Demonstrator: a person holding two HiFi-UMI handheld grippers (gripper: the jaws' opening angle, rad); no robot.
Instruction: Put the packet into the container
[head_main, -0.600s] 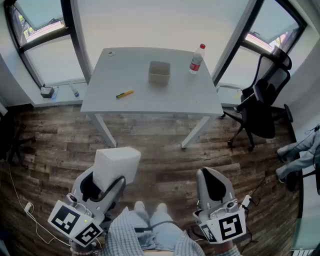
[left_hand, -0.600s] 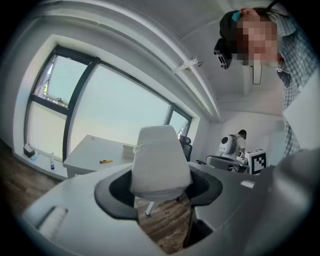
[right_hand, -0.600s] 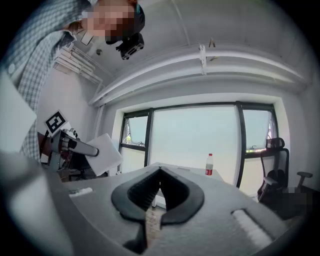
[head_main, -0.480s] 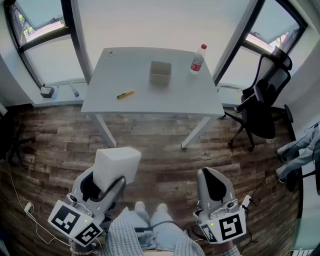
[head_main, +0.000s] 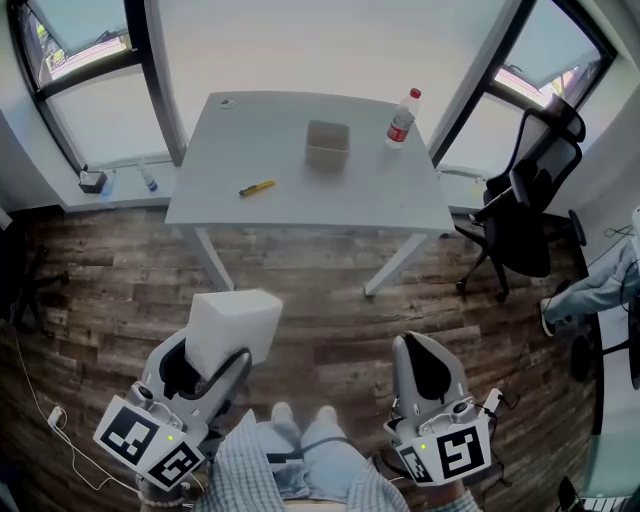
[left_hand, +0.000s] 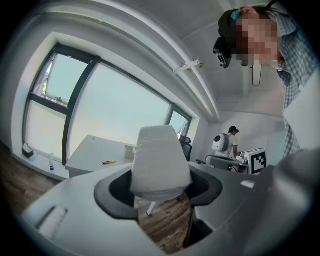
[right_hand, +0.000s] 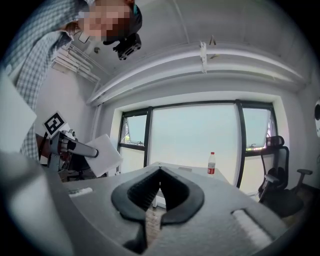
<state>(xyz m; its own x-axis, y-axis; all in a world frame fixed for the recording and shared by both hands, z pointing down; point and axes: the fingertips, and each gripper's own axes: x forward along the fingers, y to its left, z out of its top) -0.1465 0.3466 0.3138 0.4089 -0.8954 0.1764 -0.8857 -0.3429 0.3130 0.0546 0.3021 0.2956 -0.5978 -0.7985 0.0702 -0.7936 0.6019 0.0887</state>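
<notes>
My left gripper (head_main: 215, 355) is shut on a white packet (head_main: 232, 325), held low over the wooden floor at the lower left of the head view. The left gripper view shows the packet (left_hand: 160, 162) standing between the jaws of the left gripper (left_hand: 162, 187). Empty and shut, my right gripper (head_main: 425, 370) hangs at the lower right; its jaws meet in the right gripper view (right_hand: 159, 175). The container (head_main: 328, 143), a small grey open box, sits on the grey table (head_main: 250, 210) far ahead, well away from both grippers.
A water bottle (head_main: 401, 119) stands on the table right of the container, and a yellow pen (head_main: 257, 187) lies at its left. A black office chair (head_main: 525, 205) stands to the right of the table. Windows flank the table. Another person (left_hand: 232, 140) stands in the background.
The view has shifted slightly, with table and container sliding a little rightward in the head view. Both grippers keep their places, and the packet stays held.
</notes>
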